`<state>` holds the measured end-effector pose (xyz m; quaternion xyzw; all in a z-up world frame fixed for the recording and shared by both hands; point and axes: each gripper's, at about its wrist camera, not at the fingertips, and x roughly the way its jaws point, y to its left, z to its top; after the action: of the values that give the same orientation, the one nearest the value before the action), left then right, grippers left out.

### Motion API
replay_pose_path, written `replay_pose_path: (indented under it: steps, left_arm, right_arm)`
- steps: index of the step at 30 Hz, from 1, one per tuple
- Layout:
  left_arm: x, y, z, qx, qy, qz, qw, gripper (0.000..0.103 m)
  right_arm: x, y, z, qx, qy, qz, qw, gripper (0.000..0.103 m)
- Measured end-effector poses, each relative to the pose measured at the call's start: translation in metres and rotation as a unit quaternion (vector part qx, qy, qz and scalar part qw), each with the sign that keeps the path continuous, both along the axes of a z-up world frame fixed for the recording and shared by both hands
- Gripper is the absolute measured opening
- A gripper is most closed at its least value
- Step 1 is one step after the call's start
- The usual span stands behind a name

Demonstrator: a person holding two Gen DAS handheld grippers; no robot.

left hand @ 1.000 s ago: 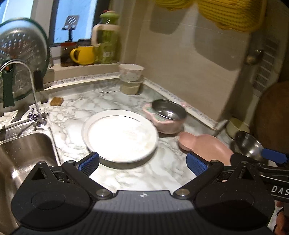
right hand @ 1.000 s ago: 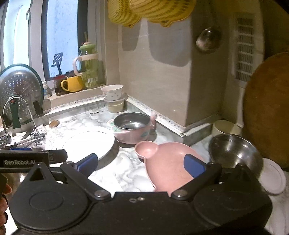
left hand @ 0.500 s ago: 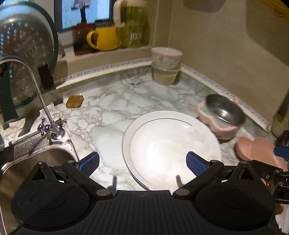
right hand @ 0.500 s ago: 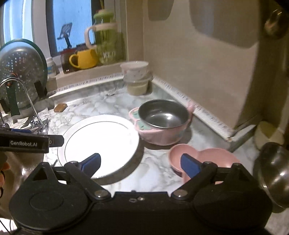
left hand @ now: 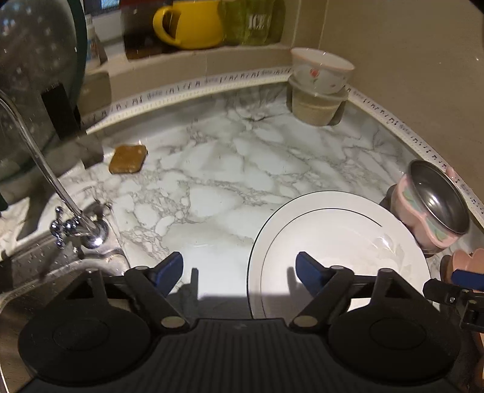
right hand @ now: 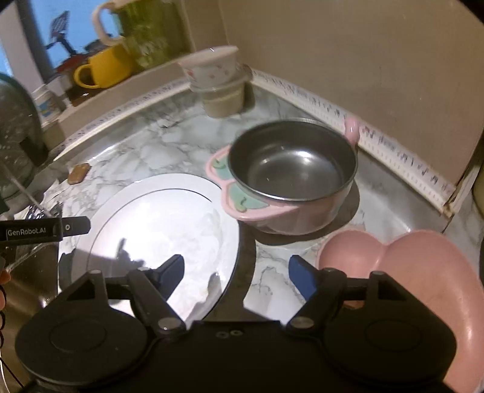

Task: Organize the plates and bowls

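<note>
A white plate lies flat on the marble counter. My left gripper hangs low over the plate's left rim, which sits between the closing jaws; the pads are not pressing on it. My right gripper straddles the plate's right rim the same way, jaws closing, one finger over the plate and the other over bare counter. A steel bowl in a pink handled shell stands just right of the plate. A pink heart-shaped dish lies nearer, at the right.
A floral bowl stacked on a beige lidded tub stands in the back corner. The tap and steel sink are at the left, with a brown pad behind. A yellow mug sits on the sill.
Both grippers have come forward and down onto the white plate, one at each side rim. Both pairs of jaws have narrowed. The dishes have not moved.
</note>
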<state>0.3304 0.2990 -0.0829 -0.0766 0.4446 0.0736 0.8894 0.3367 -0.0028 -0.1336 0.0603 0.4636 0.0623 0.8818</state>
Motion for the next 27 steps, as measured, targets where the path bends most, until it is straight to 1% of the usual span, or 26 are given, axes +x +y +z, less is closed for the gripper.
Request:
replay_pose_path:
  steps: [1,2,3,5,6,7,8,12,14,15,17,18,19,20,21,27]
  left_arm:
    - [0.002,0.002,-0.002,-0.007,0.004,0.001,1.0,0.075]
    - [0.004,0.004,-0.005,-0.013,0.009,0.0,0.9999,0.071]
    - [0.006,0.005,-0.007,-0.018,0.013,0.0,0.9997,0.068]
    - [0.008,0.008,-0.011,-0.029,0.019,0.002,0.9994,0.062]
    - [0.009,0.008,-0.013,-0.031,0.022,0.002,0.9993,0.06]
    - [0.01,0.008,-0.014,-0.034,0.023,-0.001,0.9992,0.052]
    - [0.01,0.008,-0.016,-0.035,0.026,-0.006,0.999,0.046]
    - [0.012,0.007,-0.019,-0.034,0.032,-0.009,0.9989,0.035]
    - [0.013,0.009,-0.02,-0.037,0.033,-0.006,0.9988,0.031]
    - [0.014,0.01,-0.02,-0.041,0.032,-0.007,0.9986,0.029]
    - [0.014,0.009,-0.02,-0.048,0.032,-0.015,0.9982,0.019]
    - [0.014,0.008,-0.02,-0.048,0.032,-0.019,0.9982,0.017]
    - [0.015,0.007,-0.02,-0.049,0.032,-0.022,0.9981,0.013]
    - [0.015,0.006,-0.019,-0.049,0.032,-0.025,0.998,0.011]
    - [0.016,0.005,-0.019,-0.046,0.032,-0.025,0.9981,0.011]
    - [0.015,0.006,-0.019,-0.047,0.031,-0.026,0.9981,0.01]
  right_arm:
    - [0.002,-0.001,-0.002,0.007,0.007,-0.002,1.0,0.065]
    - [0.004,-0.002,-0.004,0.012,0.013,-0.004,1.0,0.062]
    - [0.006,-0.002,-0.006,0.016,0.018,-0.007,1.0,0.061]
    - [0.008,-0.001,-0.009,0.021,0.026,-0.01,0.999,0.055]
    - [0.009,-0.001,-0.01,0.024,0.029,-0.011,0.999,0.054]
    - [0.011,-0.001,-0.011,0.028,0.033,-0.012,0.999,0.052]
    - [0.013,-0.002,-0.012,0.032,0.036,-0.013,0.999,0.05]
    - [0.018,0.0,-0.017,0.042,0.049,-0.015,0.998,0.043]
    - [0.019,-0.001,-0.019,0.052,0.056,-0.018,0.997,0.035]
    - [0.02,-0.001,-0.02,0.054,0.057,-0.02,0.997,0.033]
    - [0.02,-0.001,-0.021,0.057,0.06,-0.023,0.996,0.025]
    - [0.02,-0.001,-0.022,0.059,0.061,-0.023,0.996,0.022]
    - [0.02,-0.002,-0.023,0.063,0.063,-0.026,0.996,0.018]
    - [0.02,-0.002,-0.023,0.068,0.065,-0.028,0.995,0.014]
    - [0.02,-0.002,-0.023,0.073,0.065,-0.028,0.995,0.011]
    - [0.018,0.002,-0.022,0.057,0.061,-0.027,0.996,0.012]
